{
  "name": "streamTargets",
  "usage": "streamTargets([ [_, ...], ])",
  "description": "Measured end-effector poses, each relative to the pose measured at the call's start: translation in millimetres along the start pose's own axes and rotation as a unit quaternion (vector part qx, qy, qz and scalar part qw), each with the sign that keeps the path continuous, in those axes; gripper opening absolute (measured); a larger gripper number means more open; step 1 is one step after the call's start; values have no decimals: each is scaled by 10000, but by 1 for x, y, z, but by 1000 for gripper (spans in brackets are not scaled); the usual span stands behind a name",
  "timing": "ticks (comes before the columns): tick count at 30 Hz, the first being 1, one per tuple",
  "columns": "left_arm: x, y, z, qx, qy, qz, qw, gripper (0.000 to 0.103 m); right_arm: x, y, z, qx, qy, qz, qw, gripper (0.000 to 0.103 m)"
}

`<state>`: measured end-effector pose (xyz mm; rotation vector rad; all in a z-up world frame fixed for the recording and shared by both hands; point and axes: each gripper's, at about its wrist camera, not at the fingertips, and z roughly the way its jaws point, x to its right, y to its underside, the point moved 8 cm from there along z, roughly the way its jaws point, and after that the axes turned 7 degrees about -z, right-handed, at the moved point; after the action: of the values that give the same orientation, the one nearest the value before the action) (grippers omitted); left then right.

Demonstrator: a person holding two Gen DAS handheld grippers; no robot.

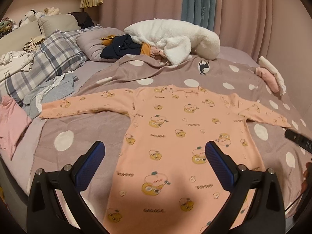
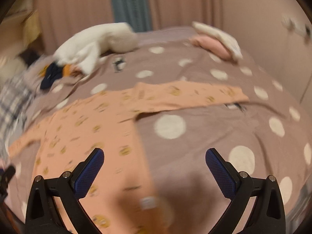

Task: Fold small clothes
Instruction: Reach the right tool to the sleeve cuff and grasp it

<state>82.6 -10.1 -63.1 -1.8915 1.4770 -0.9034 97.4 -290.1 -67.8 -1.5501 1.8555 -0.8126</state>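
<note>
**Desk:** Blue-padded fingers fill the bottom of the left wrist view. What is the left gripper doing?

**Photographer:** Its jaws stand wide apart and hold nothing. They hang over the lower part of a peach shirt, printed with yellow cartoon figures, which lies flat at centre frame on a mauve blanket with white dots covering the bed. Both sleeves are spread out, one toward the left edge, one toward the right.

**Desk:** And around it?

**Photographer:** A white fleece garment is heaped at upper centre, with dark navy clothing just to its left. A plaid pillow sits at upper left, a grey garment below it, and folded pink and white items at the right edge.

**Desk:** The right wrist view?

**Photographer:** Blurred. The right gripper is likewise spread wide and empty, with its left finger over the shirt's side edge and its right finger over bare blanket. The shirt occupies the left half of the frame, one sleeve reaching toward centre right. The white fleece sits at upper left.
</note>
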Motion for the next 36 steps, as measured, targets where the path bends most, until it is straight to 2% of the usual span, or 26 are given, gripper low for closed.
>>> streamTargets([
  [3,9,1,13,0,-36,100,9999,103,53,-15,28,-109,-654,833,9943,103],
  [4,12,3,19,-57,-129,256,9996,103,77,-23,47,-226,-1052,1250,9863,103],
  [7,16,7,29,-102,-253,586,9979,103,117,-40,80,-443,-1532,1683,9727,103],
  [10,17,4,39,-121,-220,587,9980,103,151,-61,107,-477,-1340,1810,9732,103],
  [11,18,3,43,-148,-180,572,9981,103,157,-65,114,-442,-1401,1864,9714,103],
  [16,28,-1,63,-316,-63,329,9989,103,193,-56,152,-591,-1653,3066,9355,101],
  [17,32,0,66,-368,-19,328,9988,103,200,-54,155,-572,-1602,3163,9333,98],
  [19,39,1,68,-399,37,375,9985,103,214,-50,163,-453,-1478,3474,9249,90],
  [21,44,2,68,-371,22,438,9984,103,218,-47,165,-287,-1661,3748,9117,68],
  [22,46,3,69,-356,9,462,9983,103,221,-44,167,-200,-1664,3914,9048,60],
  [24,49,5,70,-365,-11,532,9979,103,228,-42,171,-152,-1587,4109,8977,28],
  [25,50,5,71,-380,-21,566,9977,103,231,-40,172,-118,-1523,4226,8934,22],
  [26,50,6,72,-384,-44,577,9976,103,232,-41,171,-72,-1508,4277,8912,16],
  [28,49,5,72,-379,-80,576,9976,103,240,-43,165,94,-1495,4270,8918,13],
  [30,49,4,71,-362,-61,554,9978,103,245,-50,161,209,-1428,4222,8949,11],
  [32,46,2,70,-342,-36,489,9982,103,247,-63,156,355,-1475,4237,8930,11],
  [36,37,-3,63,-319,-37,332,9989,103,225,-101,140,442,-1359,3735,9166,10],
])
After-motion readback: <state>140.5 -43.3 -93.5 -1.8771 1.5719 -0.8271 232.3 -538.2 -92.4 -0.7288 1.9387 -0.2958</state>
